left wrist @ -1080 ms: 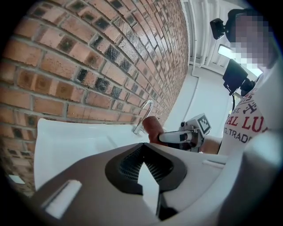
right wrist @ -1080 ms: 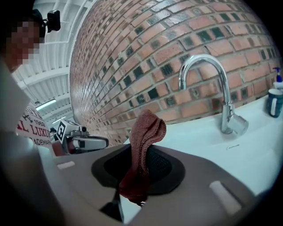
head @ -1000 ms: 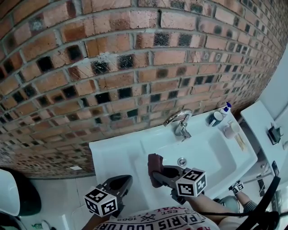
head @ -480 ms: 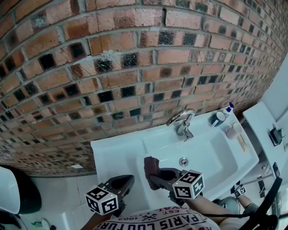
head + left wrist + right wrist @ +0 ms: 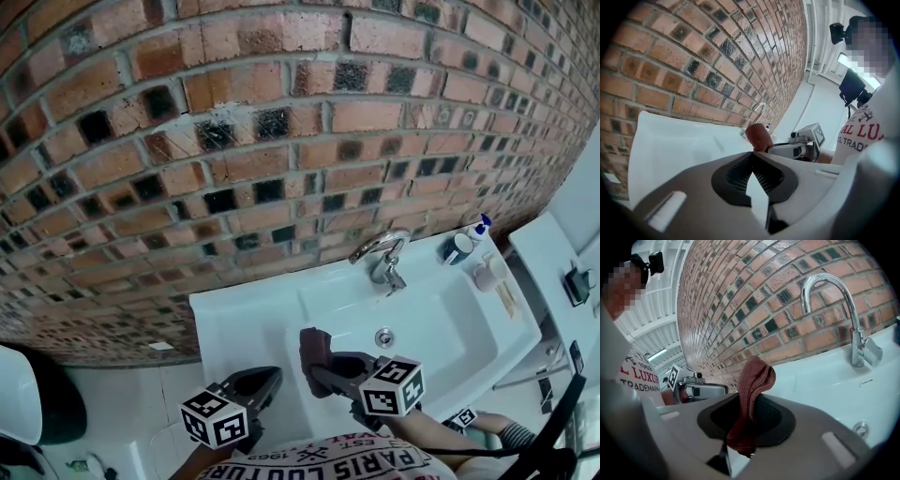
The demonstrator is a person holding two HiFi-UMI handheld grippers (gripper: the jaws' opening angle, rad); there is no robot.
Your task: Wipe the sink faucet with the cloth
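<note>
The chrome faucet (image 5: 380,253) arches over the back of the white sink (image 5: 234,314), below the brick wall. My right gripper (image 5: 326,364) hovers over the basin's near left part, shut on a dark red cloth (image 5: 315,347) that sticks up from its jaws. In the right gripper view the cloth (image 5: 753,394) is pinched in that gripper (image 5: 750,417), and the faucet (image 5: 843,310) stands well ahead to the right, apart from it. My left gripper (image 5: 266,377) sits beside it over the sink's left rim, shut and holding nothing. From the left gripper (image 5: 753,169) view, the cloth (image 5: 758,136) shows just ahead.
A drain (image 5: 382,337) lies in the basin's middle. A blue-capped bottle (image 5: 472,228), a dark cup (image 5: 453,247) and a pale cup (image 5: 481,274) stand on the sink's right rim. A white shelf (image 5: 548,267) lies further right.
My right gripper with the cloth has drifted slightly left and nearer. The left gripper has hardly moved.
</note>
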